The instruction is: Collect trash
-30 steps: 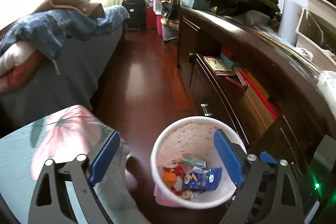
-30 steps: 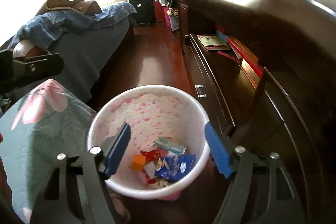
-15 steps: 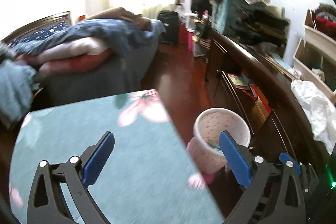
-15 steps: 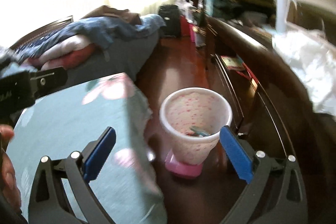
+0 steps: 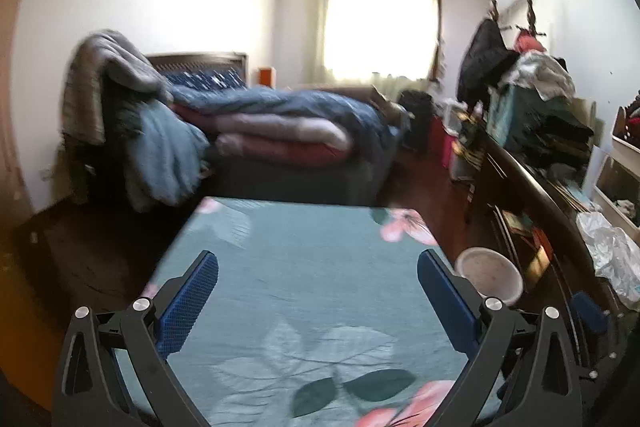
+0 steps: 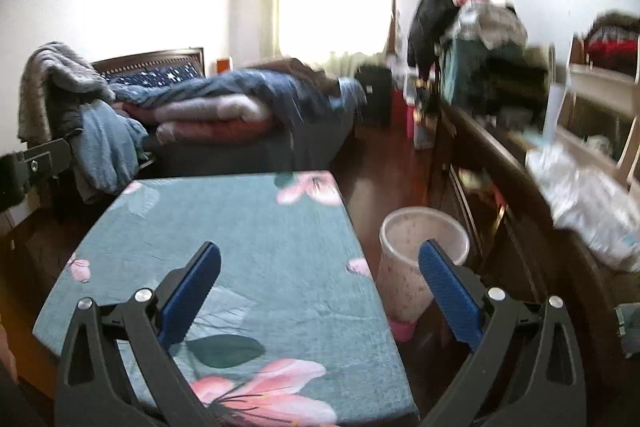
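Left claw [image 5: 318,291] and right claw [image 6: 320,281] both spread wide with nothing between the blue pads, having just been opening, hovering over a tabletop [image 5: 304,267] covered in teal floral cloth. Bare cloth only under both. Trash bin [image 6: 416,259], white with pink speckles on a pink base, standing on the dark wooden floor [image 6: 384,163] just off the tabletop's right edge, beside a long dark cabinet [image 6: 492,163]. Bin contents hidden from here. Bed [image 5: 280,131] piled with bedding beyond the far edge.
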A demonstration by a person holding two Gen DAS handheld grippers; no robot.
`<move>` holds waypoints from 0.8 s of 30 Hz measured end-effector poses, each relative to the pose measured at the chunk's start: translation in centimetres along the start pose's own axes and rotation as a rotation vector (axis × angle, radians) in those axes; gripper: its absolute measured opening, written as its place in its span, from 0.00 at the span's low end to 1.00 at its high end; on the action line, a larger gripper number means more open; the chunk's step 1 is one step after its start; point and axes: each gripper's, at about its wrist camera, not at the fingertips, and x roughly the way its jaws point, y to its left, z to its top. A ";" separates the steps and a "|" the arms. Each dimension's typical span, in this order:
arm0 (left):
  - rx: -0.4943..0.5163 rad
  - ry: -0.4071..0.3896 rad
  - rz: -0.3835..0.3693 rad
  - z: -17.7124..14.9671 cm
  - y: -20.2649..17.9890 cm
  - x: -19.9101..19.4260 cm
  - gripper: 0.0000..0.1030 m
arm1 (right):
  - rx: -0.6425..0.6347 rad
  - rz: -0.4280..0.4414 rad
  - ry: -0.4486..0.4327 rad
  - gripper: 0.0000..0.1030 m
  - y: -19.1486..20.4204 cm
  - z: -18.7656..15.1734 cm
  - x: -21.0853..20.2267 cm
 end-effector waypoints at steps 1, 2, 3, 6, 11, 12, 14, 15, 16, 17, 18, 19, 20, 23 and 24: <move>-0.003 -0.017 0.012 0.0 0.6 -1.0 0.96 | -0.004 0.011 -0.017 0.97 0.6 0.3 -1.1; -0.008 -0.028 0.018 0.0 1.0 -1.8 0.96 | -0.005 0.031 -0.030 0.97 1.0 0.6 -1.9; -0.019 -0.038 0.020 0.0 1.6 -2.7 0.96 | -0.008 0.063 -0.046 0.97 1.6 0.8 -2.9; -0.058 -0.072 0.012 0.4 3.1 -4.8 0.96 | -0.024 0.096 -0.079 0.97 2.8 1.3 -5.1; -0.097 -0.127 0.031 0.6 5.2 -7.8 0.96 | -0.011 0.086 -0.134 0.97 3.6 2.3 -7.7; -0.105 -0.138 0.036 0.7 5.8 -8.4 0.96 | -0.003 0.088 -0.139 0.97 3.4 2.6 -8.0; -0.113 -0.150 0.041 0.7 6.4 -9.1 0.96 | 0.003 0.094 -0.149 0.97 3.6 2.9 -8.7; -0.118 -0.161 0.045 0.7 6.8 -9.5 0.96 | 0.003 0.096 -0.154 0.97 3.7 3.0 -8.9; -0.123 -0.169 0.052 0.7 7.0 -9.8 0.96 | -0.001 0.099 -0.161 0.97 3.9 3.1 -9.2; -0.127 -0.175 0.062 0.7 7.2 -10.1 0.96 | -0.008 0.102 -0.166 0.97 4.2 3.1 -9.5; -0.129 -0.181 0.074 0.7 7.4 -10.2 0.96 | -0.017 0.106 -0.171 0.97 4.6 3.2 -9.8; -0.132 -0.187 0.083 0.6 7.5 -10.4 0.96 | -0.024 0.110 -0.173 0.97 4.9 3.1 -10.0; -0.135 -0.189 0.087 0.6 7.5 -10.5 0.96 | -0.032 0.114 -0.177 0.97 5.3 3.1 -10.2; -0.146 -0.191 0.086 0.5 8.0 -10.7 0.96 | -0.054 0.115 -0.181 0.97 6.2 3.1 -10.5; -0.150 -0.191 0.083 0.4 8.2 -10.7 0.96 | -0.058 0.118 -0.180 0.97 6.4 3.0 -10.6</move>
